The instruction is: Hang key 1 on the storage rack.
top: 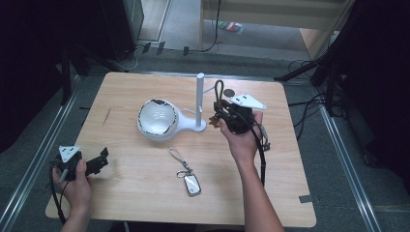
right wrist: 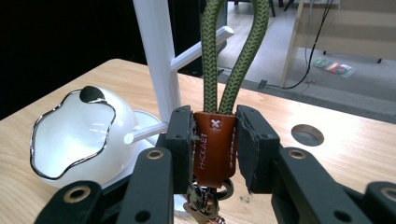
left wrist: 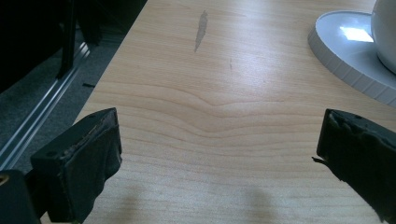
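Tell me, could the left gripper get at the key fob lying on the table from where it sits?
Probably yes. The left gripper is open and holds nothing, and bare table lies between it and the key fob. The right gripper is busy up by the white stand, out of the way.

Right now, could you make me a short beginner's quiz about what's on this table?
1. What does the right gripper hold?
2. True or false: the left gripper is shut on the white bowl.
3. Which lies nearest the person: A the white stand, B the key fob, C the bowl?

Key:
1. A keychain with a brown leather tab and green cord loop, clamped at the tab.
2. False; its jaws are open over bare table.
3. B.
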`<action>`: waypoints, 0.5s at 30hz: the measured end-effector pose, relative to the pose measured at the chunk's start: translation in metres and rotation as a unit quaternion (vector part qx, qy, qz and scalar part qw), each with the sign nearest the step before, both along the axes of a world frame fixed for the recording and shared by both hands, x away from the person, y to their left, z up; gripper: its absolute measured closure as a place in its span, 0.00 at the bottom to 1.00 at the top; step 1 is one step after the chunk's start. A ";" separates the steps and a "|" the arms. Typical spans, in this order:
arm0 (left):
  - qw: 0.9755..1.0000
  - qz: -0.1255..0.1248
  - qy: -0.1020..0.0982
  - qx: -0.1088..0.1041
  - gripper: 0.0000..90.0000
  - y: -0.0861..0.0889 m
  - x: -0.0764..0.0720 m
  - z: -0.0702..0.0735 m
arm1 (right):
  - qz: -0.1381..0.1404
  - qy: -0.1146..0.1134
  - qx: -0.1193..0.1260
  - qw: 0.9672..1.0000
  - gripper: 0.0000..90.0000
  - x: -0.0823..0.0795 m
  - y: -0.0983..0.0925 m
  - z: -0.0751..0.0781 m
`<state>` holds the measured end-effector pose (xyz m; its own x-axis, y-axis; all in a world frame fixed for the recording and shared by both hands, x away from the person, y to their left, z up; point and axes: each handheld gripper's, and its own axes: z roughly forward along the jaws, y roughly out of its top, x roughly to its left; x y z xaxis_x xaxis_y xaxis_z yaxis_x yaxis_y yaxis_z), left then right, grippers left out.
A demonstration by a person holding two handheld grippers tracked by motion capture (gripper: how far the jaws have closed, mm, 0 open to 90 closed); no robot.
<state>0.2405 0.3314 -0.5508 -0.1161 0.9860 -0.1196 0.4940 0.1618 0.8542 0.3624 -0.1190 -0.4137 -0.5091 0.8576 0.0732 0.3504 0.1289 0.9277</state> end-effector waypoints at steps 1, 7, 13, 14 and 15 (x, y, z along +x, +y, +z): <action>1.000 0.000 0.000 0.000 0.00 0.000 0.000 0.000 | 0.000 0.004 0.002 1.000 0.77 0.001 0.000 0.000; 1.000 0.000 0.000 -0.001 0.00 0.000 0.000 0.000 | 0.009 0.017 0.009 1.000 0.77 0.009 0.002 -0.002; 1.000 0.000 0.000 -0.001 0.00 0.000 0.000 0.000 | 0.014 0.023 0.011 1.000 0.77 0.012 0.003 -0.003; 1.000 0.000 -0.001 -0.001 0.00 0.000 0.000 0.000 | 0.015 0.024 0.011 1.000 0.77 0.012 0.004 -0.003; 1.000 0.000 0.000 -0.001 0.00 0.000 0.000 0.000 | 0.016 0.025 0.010 1.000 0.77 0.013 0.004 -0.004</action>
<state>0.2406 0.3315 -0.5509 -0.1153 0.9859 -0.1215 0.4938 0.1630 0.8542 0.3750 -0.1150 -0.4174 -0.5311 0.8392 0.1168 0.3932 0.1219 0.9114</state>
